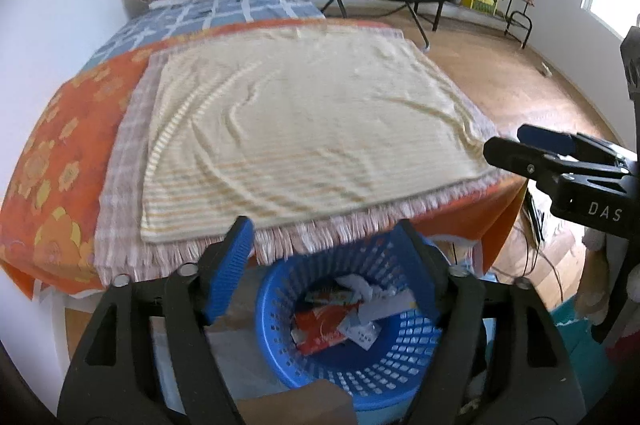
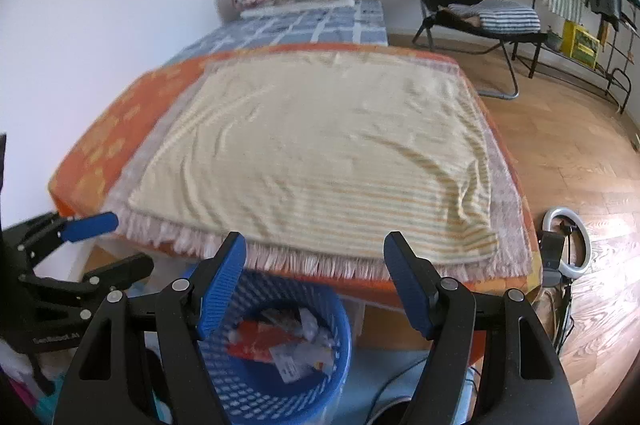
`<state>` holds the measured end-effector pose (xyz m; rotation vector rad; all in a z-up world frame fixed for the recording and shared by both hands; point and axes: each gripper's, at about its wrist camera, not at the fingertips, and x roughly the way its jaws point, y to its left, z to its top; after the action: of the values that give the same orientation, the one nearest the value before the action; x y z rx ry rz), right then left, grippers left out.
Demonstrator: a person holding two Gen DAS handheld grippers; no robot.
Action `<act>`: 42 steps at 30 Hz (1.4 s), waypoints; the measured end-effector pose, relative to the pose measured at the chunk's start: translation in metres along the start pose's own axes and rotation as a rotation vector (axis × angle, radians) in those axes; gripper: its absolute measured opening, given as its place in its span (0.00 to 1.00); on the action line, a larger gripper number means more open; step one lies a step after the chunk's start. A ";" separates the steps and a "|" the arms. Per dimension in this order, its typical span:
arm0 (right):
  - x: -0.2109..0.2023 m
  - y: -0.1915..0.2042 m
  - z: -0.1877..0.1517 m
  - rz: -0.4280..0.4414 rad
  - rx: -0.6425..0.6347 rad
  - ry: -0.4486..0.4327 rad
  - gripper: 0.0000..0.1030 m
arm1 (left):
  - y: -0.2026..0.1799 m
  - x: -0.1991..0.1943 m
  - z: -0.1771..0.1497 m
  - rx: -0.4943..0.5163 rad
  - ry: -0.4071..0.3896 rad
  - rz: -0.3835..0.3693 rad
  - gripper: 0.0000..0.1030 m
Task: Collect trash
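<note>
**Both grippers standing open above the trash basket**

The left gripper [image 1: 324, 257] is hanging with its blue-padded fingers apart, nothing between them. The right gripper [image 2: 316, 277] is likewise standing open and empty. The round blue perforated plastic basket [image 1: 400, 353] is sitting on the floor just below the bed's near edge, holding crumpled paper and red wrapper trash [image 1: 324, 329]. A cream striped towel [image 1: 304, 129] is lying flat on the bed.

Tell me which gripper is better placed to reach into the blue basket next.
Left, though only narrowly. The left gripper frames the blue basket and the trash between its open fingers, while for the right gripper the basket sits off toward its left finger. Both are empty.
</note>
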<state>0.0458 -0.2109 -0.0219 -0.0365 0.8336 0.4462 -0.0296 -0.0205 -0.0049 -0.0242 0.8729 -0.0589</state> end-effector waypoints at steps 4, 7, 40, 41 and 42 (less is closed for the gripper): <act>-0.007 -0.006 0.011 0.014 0.032 -0.029 0.69 | 0.002 -0.013 0.015 -0.019 -0.052 -0.002 0.84; -0.009 -0.007 0.017 0.016 0.039 -0.043 0.75 | 0.005 -0.024 0.026 -0.040 -0.101 -0.001 0.92; 0.010 0.002 0.044 0.081 0.033 -0.046 0.78 | 0.032 -0.024 0.057 -0.118 -0.168 0.045 0.99; 0.010 0.001 0.044 0.080 0.035 -0.047 0.78 | 0.032 -0.024 0.057 -0.116 -0.167 0.046 0.99; 0.010 0.001 0.044 0.079 0.036 -0.048 0.78 | 0.032 -0.024 0.057 -0.117 -0.167 0.047 0.99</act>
<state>0.0820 -0.1972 0.0007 0.0402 0.7979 0.5049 -0.0005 0.0129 0.0486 -0.1166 0.7088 0.0376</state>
